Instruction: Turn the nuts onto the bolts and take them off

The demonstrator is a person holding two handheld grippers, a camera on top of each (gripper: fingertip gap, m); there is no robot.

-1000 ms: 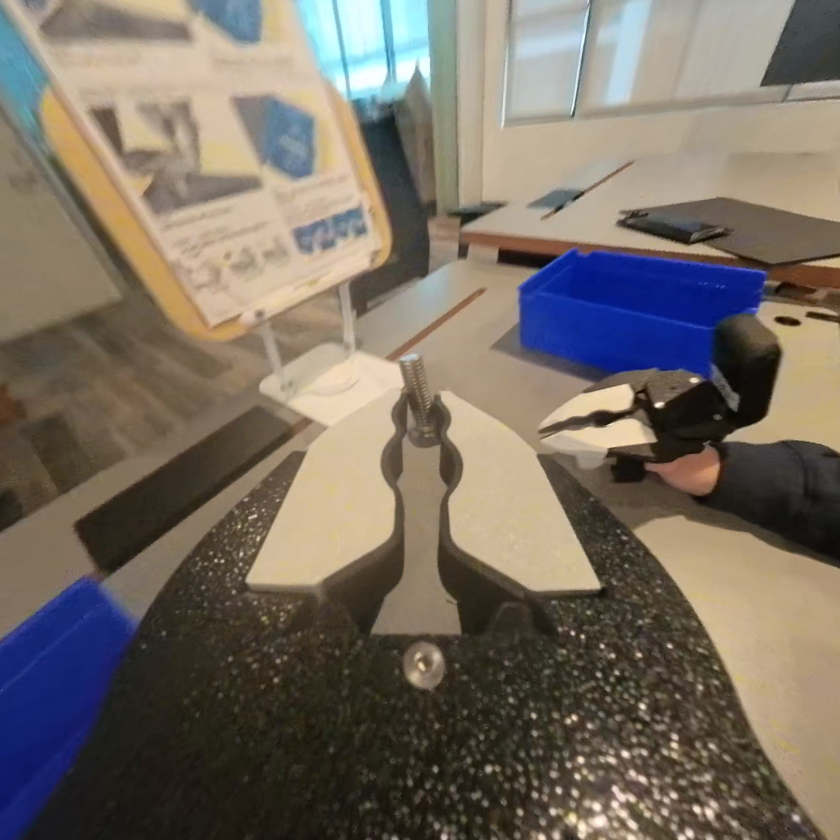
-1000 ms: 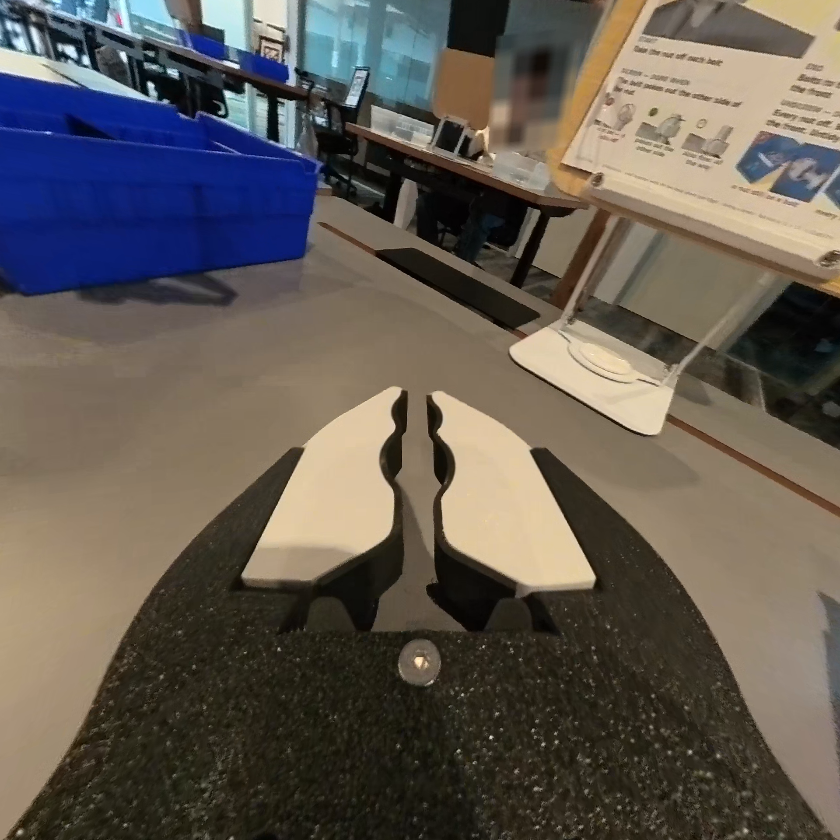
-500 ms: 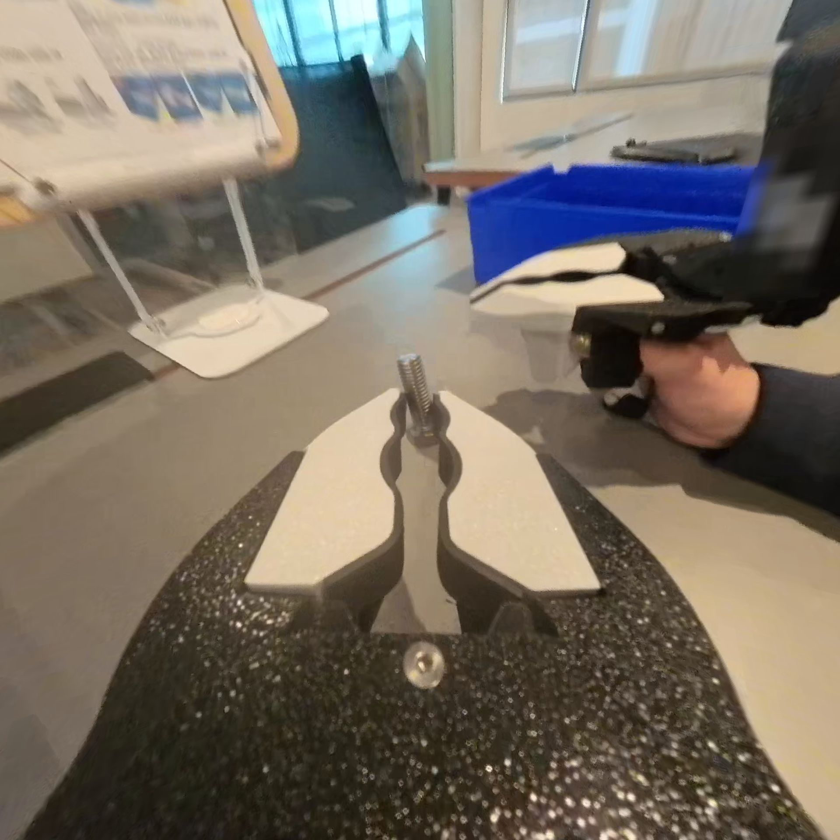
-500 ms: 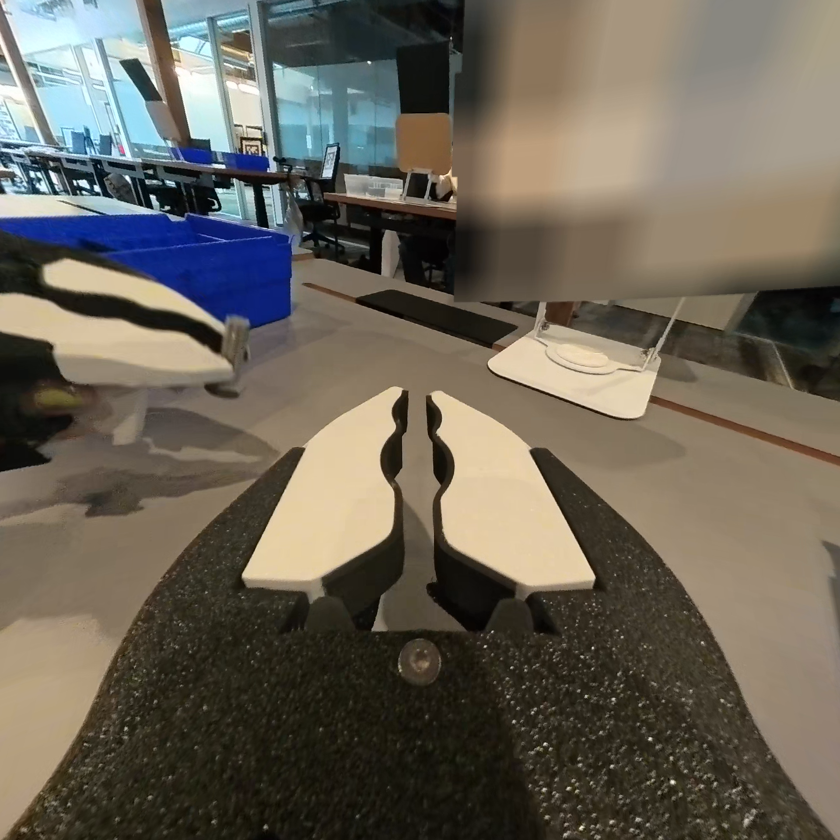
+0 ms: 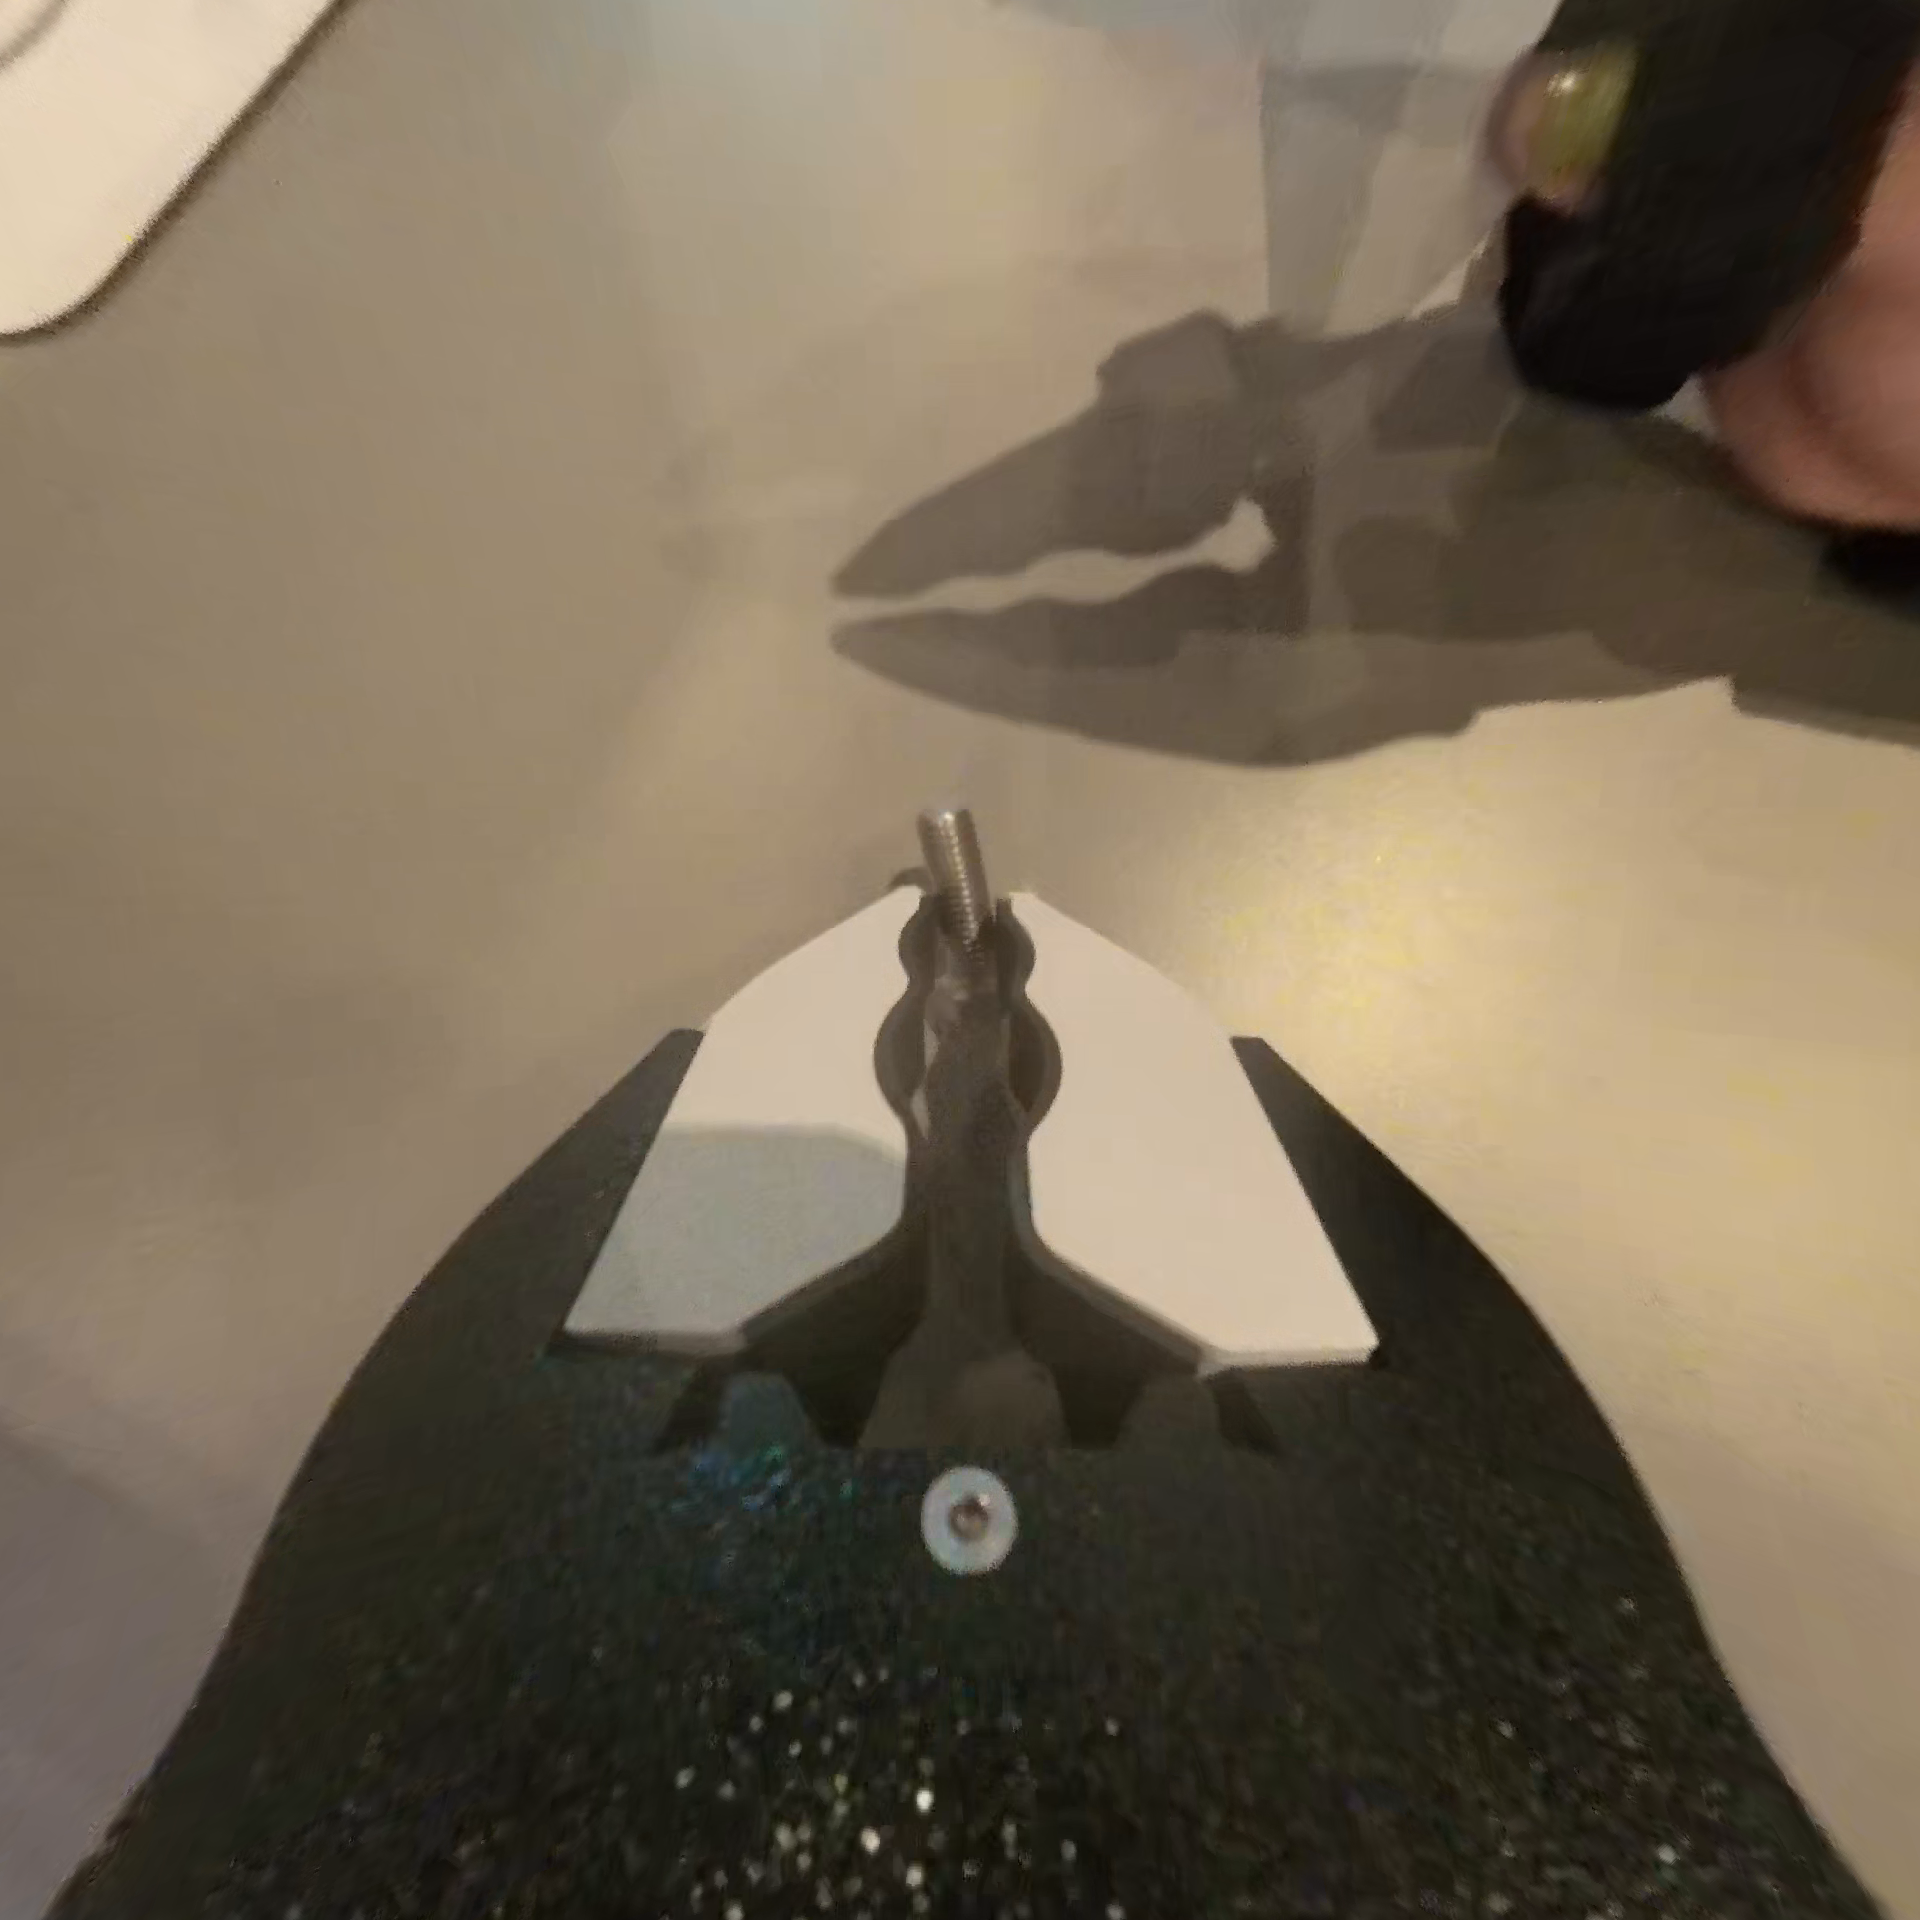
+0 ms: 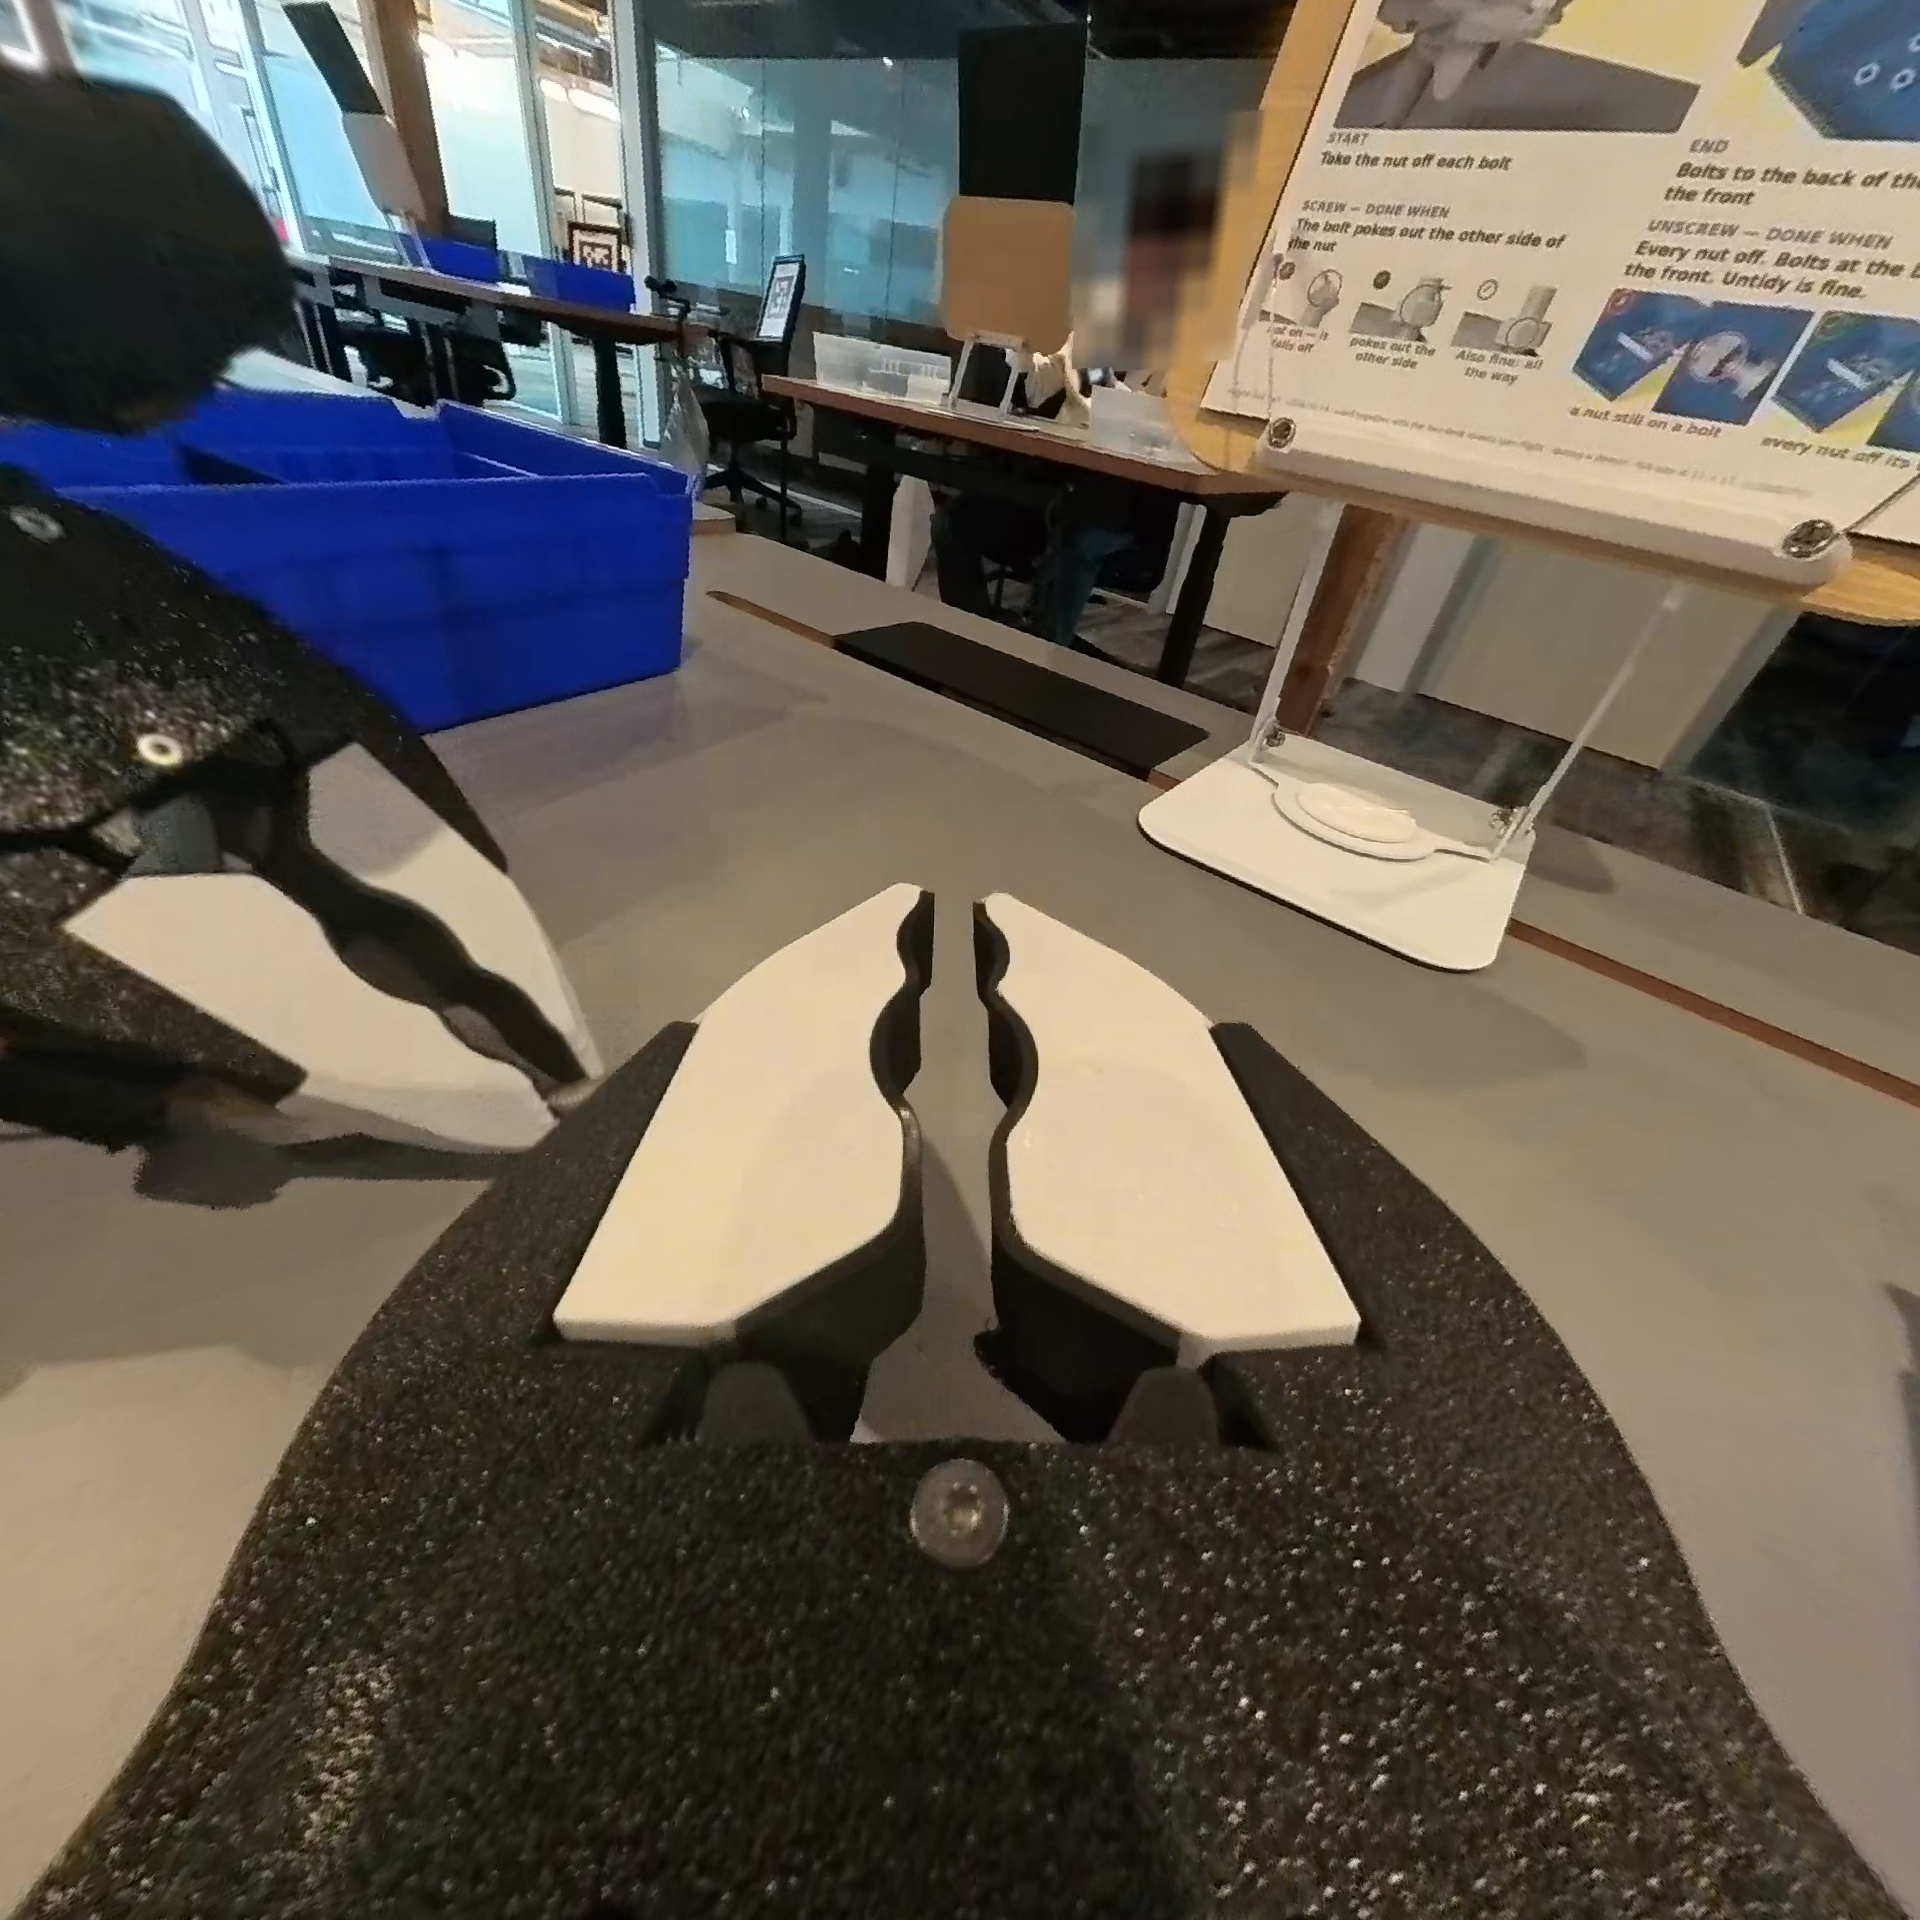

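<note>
My left gripper [image 5: 958, 914] is shut on a silver threaded bolt [image 5: 948, 868], which sticks out past its fingertips. It points down at the grey table [image 5: 416, 623]. In the right wrist view the left gripper [image 6: 566, 1081] sits at the left, its tip close beside my right gripper's body, with the bolt's end [image 6: 575, 1091] just showing. My right gripper [image 6: 953, 904] is shut to a narrow slit with nothing in it. Its blurred black body [image 5: 1683, 208] and the hand holding it [image 5: 1829, 436] show at the top right of the left wrist view. No nut is in view.
A blue divided bin [image 6: 468, 582] stands at the back left of the table [image 6: 1455, 1143]. An instruction board [image 6: 1558, 260] on a white stand base [image 6: 1351, 873] stands at the back right. A black strip [image 6: 1018, 686] lies at the far edge. A person sits at a desk beyond. My hands' fingertips stand some 12 cm from each other.
My left gripper has tipped downward toward the table and moved in close beside the right gripper, still holding the bolt. The right gripper has stayed shut and empty.
</note>
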